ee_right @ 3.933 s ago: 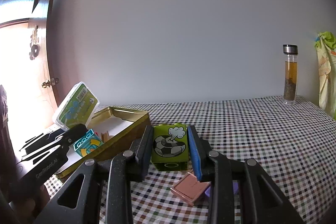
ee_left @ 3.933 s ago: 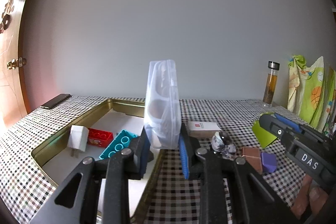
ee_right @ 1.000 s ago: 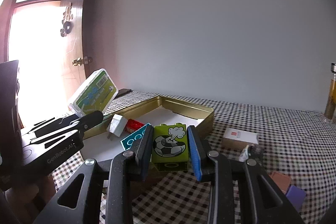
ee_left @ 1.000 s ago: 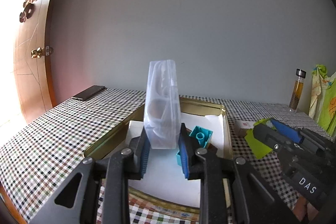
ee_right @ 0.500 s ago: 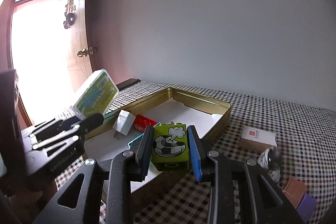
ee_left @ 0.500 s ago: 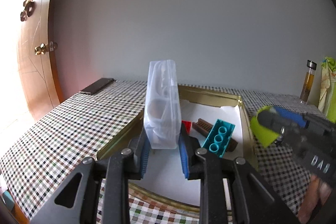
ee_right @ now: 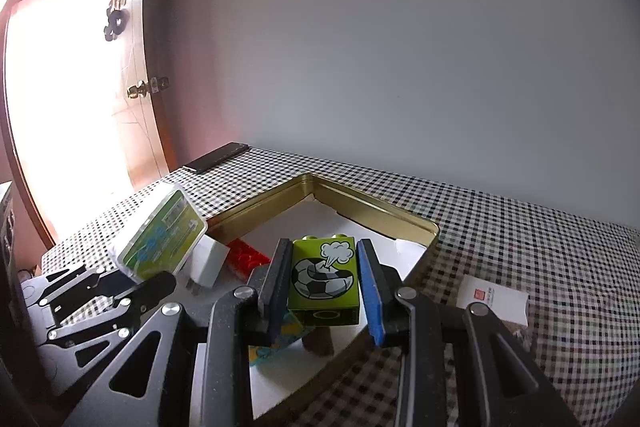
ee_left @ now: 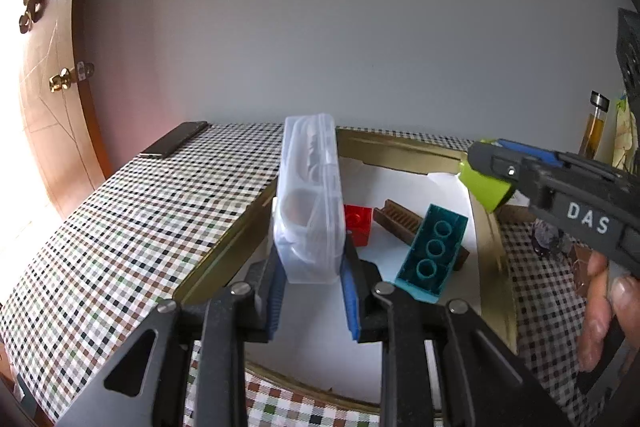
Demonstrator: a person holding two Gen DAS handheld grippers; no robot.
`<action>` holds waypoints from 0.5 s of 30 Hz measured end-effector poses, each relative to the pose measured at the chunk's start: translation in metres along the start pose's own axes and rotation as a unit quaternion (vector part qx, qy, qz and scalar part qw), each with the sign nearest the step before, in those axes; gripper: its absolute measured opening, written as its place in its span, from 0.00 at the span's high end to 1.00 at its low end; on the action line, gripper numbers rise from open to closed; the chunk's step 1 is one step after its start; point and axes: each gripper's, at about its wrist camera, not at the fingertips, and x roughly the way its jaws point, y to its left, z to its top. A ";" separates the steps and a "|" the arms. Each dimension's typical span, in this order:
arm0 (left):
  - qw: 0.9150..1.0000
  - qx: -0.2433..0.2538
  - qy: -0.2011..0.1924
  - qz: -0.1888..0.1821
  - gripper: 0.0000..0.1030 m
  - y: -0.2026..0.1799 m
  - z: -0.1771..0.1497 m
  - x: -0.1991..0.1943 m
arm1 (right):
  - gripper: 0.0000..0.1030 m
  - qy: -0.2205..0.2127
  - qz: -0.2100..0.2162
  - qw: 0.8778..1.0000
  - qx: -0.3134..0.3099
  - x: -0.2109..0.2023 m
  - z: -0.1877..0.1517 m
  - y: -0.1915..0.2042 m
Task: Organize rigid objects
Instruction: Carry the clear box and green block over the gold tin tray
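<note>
Left wrist view: the left gripper (ee_left: 311, 281) clamps a clear plastic case (ee_left: 310, 199) upright above the near left of the gold tin (ee_left: 490, 291), likely to set it down beside the red brick (ee_left: 358, 223) and teal brick (ee_left: 432, 251).

Right wrist view: the right gripper (ee_right: 325, 287) grips a green football brick (ee_right: 323, 281), poised level over the tin's near right edge on the table (ee_right: 540, 247), seemingly ready to lower it.

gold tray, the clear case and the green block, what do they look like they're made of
Gold tray: likely thin metal tin with a brassy, shiny finish, given its rolled rim and the glints on its walls.
Clear case in the left tongs: translucent, frosted-looking plastic; contents show dimly through it.
Green block in the right tongs: glossy moulded plastic, with studs on top and a printed football picture.
</note>
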 end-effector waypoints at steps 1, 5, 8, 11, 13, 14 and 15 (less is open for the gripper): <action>1.000 0.000 0.003 -0.001 0.77 0.000 0.001 0.002 | 0.66 0.004 0.000 1.000 -0.002 0.004 0.000 0.001; 1.000 0.003 0.014 0.001 0.77 -0.001 0.002 0.008 | 0.66 0.017 0.000 1.000 -0.005 0.017 0.001 0.005; 1.000 0.003 0.024 0.002 0.77 0.001 0.005 0.014 | 0.66 0.025 -0.004 1.000 -0.012 0.025 0.001 0.007; 0.999 0.001 0.034 0.001 0.77 0.003 0.006 0.019 | 0.66 0.029 -0.010 0.999 -0.011 0.029 0.000 0.007; 0.999 0.002 0.038 0.001 0.77 0.002 0.005 0.022 | 0.66 0.031 -0.015 0.999 -0.013 0.032 -0.001 0.006; 0.999 0.001 0.038 0.002 0.77 0.002 0.005 0.021 | 0.66 0.034 -0.013 0.999 -0.011 0.034 -0.002 0.006; 0.999 0.000 0.038 0.005 0.77 0.003 0.004 0.021 | 0.66 0.036 -0.009 0.999 -0.009 0.035 -0.003 0.005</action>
